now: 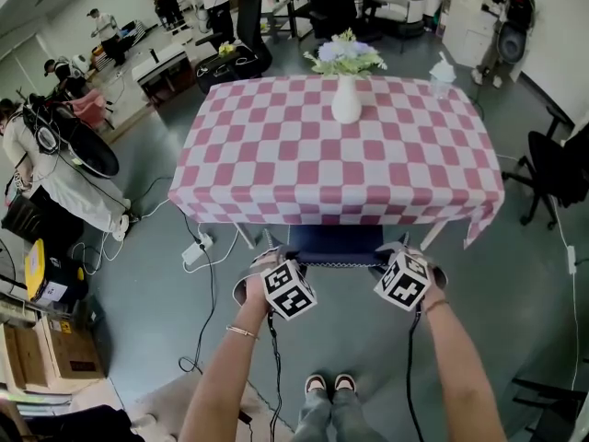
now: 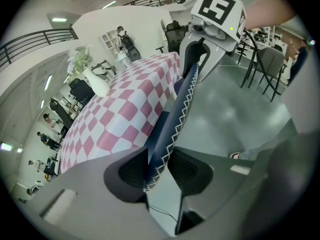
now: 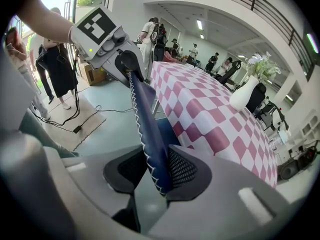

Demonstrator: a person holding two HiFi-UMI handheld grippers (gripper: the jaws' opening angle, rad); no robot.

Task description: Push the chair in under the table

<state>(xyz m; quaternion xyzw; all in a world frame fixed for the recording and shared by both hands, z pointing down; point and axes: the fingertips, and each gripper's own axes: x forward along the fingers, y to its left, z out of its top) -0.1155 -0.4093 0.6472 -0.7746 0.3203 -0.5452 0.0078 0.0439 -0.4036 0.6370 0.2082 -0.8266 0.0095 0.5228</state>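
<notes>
At the near edge of the counter (image 1: 276, 159), the chair (image 1: 333, 244) stands square between the two white front legs (image 1: 247, 236). Its seat is already hidden under the overhang of the checked cloth (image 1: 350, 205), and only its dark blue back shows.

My left claw (image 2: 159, 161) is partly closed on the stitched top edge of that back near its left end, which sits between both pads. My right claw (image 3: 152, 171) pinches the same edge near the right end, and the blue padding lies hard against its meshed pad. I judge the push nearly done, with only a little travel left.

What worries me is the hold itself. Each claw has only a thin, padded rim, so a shove angled downward could make a pad skid off the stitching.

If one side pushes ahead of the other, the chair would swing and knock a leg of the counter. That jolt would reach the tall white vase (image 1: 346, 99), which looks top-heavy with flowers.

The cloth hangs low just above the back. If the rim or a claw catches its hem, the cloth would drag and the vase would go with it.
</notes>
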